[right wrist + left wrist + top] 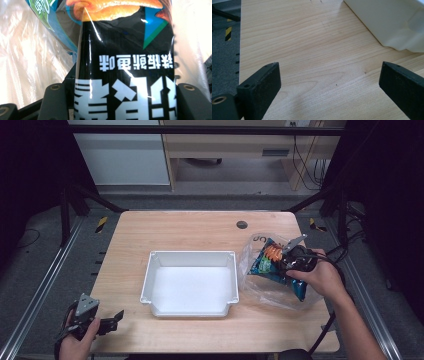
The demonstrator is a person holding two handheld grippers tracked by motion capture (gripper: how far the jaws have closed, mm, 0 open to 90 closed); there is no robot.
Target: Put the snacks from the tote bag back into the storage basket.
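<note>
Right hand-held gripper (120, 100) clenched on snack packet (125, 62), lifting it from plastic bag (260, 290) toward tray (150, 285); left hand-held gripper (329, 85) released, idle over desk (312, 50).

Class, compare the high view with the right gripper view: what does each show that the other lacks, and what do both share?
High view alone: the table, the white bin, and the left gripper open at the near left corner.

Right gripper view alone: white printed characters on the black snack pack, with the fingers pressed against its sides.

Shared: the right gripper, the snack pack and the clear plastic bag around it.
</note>
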